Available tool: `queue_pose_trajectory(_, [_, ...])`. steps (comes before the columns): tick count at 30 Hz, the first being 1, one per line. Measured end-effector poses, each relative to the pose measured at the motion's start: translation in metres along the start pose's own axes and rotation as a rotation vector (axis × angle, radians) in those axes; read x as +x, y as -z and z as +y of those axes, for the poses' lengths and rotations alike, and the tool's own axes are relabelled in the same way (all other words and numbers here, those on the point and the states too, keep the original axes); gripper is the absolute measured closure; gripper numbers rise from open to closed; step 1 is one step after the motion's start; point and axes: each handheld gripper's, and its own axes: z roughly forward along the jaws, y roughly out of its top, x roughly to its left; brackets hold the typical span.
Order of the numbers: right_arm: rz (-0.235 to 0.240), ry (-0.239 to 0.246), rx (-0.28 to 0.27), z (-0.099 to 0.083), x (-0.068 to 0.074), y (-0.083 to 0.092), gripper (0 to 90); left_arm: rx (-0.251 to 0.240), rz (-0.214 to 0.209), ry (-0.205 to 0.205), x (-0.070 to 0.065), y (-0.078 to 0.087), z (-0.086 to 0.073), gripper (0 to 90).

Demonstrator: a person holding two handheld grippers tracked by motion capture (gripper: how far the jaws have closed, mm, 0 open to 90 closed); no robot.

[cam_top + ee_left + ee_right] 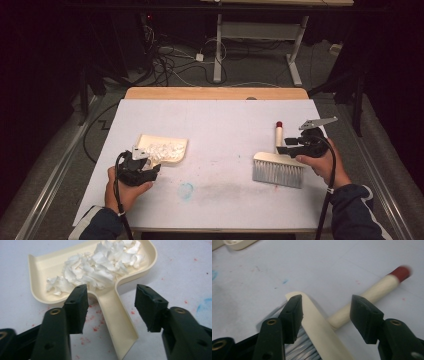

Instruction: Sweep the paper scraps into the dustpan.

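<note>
The left gripper (111,307) has its jaws parted, and the flat handle of the cream dustpan (117,322) lies between them without either pad pressing on it; a clear gap shows on each side of the handle in the left gripper view. The pan's tray sits just beyond the jaw tips, flat on the table, with a heap of white shredded scraps (100,267) piled against its back wall. Over on the other side, the right gripper (327,317) is likewise released, its jaws standing apart above the hand brush (317,325); the left jaw hangs over the cream back of the brush and the grey bristles, and the right jaw hangs near the round handle, touching neither as far as I can see. The brush lies on the table with its red-tipped handle (400,272) pointing away from the person. From the high view, the dustpan (172,155) rests at the left of the white table sheet (220,125) and the brush (278,170) at the right, well apart, with a faint blue smudge (186,190) on the sheet between them, nearer the person.
</note>
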Motion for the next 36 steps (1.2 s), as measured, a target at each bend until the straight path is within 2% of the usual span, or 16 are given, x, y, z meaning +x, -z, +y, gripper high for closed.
queue_pose_trajectory(2, [-0.083, -0.021, -0.001, -0.001, -0.002, -0.003, 56.9, -0.032, -0.002, -0.027, -0.003, 0.004, -0.001, 38.6])
queue_pose_trajectory(4, [-0.180, -0.037, 0.007, -0.002, -0.004, -0.008, 62.2, -0.047, 0.004, -0.058, -0.006, 0.007, -0.003, 34.7])
queue_pose_trajectory(7, [-0.252, -0.044, 0.044, -0.003, -0.007, -0.018, 69.4, -0.071, 0.020, -0.091, -0.007, 0.011, -0.007, 30.9])
queue_pose_trajectory(10, [-0.282, -0.044, 0.093, -0.004, -0.009, -0.031, 71.4, -0.103, 0.011, -0.109, -0.006, 0.015, -0.012, 28.4])
queue_pose_trajectory(12, [-0.306, -0.036, 0.126, -0.005, -0.010, -0.041, 72.9, -0.106, 0.002, -0.120, -0.005, 0.017, -0.016, 28.0])
queue_pose_trajectory(13, [-0.318, -0.044, 0.124, -0.005, -0.011, -0.043, 72.5, -0.102, 0.005, -0.124, -0.004, 0.018, -0.018, 27.7])
queue_pose_trajectory(16, [-0.324, -0.057, 0.121, -0.005, -0.014, -0.047, 70.6, -0.095, 0.009, -0.134, -0.004, 0.020, -0.026, 27.4])
queue_pose_trajectory(19, [-0.352, -0.052, 0.130, -0.005, -0.014, -0.050, 68.6, -0.089, 0.016, -0.134, -0.003, 0.023, -0.031, 27.1])
queue_pose_trajectory(22, [-0.350, -0.075, 0.124, -0.008, -0.016, -0.050, 63.9, -0.103, 0.007, -0.140, -0.003, 0.026, -0.036, 26.7])
queue_pose_trajectory(25, [-0.351, -0.090, 0.112, -0.009, -0.019, -0.049, 62.1, -0.096, 0.010, -0.151, -0.003, 0.028, -0.039, 25.3])
queue_pose_trajectory(31, [-0.367, -0.098, 0.038, -0.007, -0.020, -0.040, 60.0, -0.091, 0.004, -0.157, -0.003, 0.026, -0.039, 24.9])
queue_pose_trajectory(35, [-0.359, -0.096, -0.014, -0.003, -0.019, -0.034, 55.3, -0.091, 0.004, -0.161, -0.004, 0.024, -0.038, 23.8])
queue_pose_trajectory(36, [-0.346, -0.089, -0.032, -0.003, -0.019, -0.033, 54.2, -0.091, 0.003, -0.161, -0.003, 0.024, -0.038, 23.4])
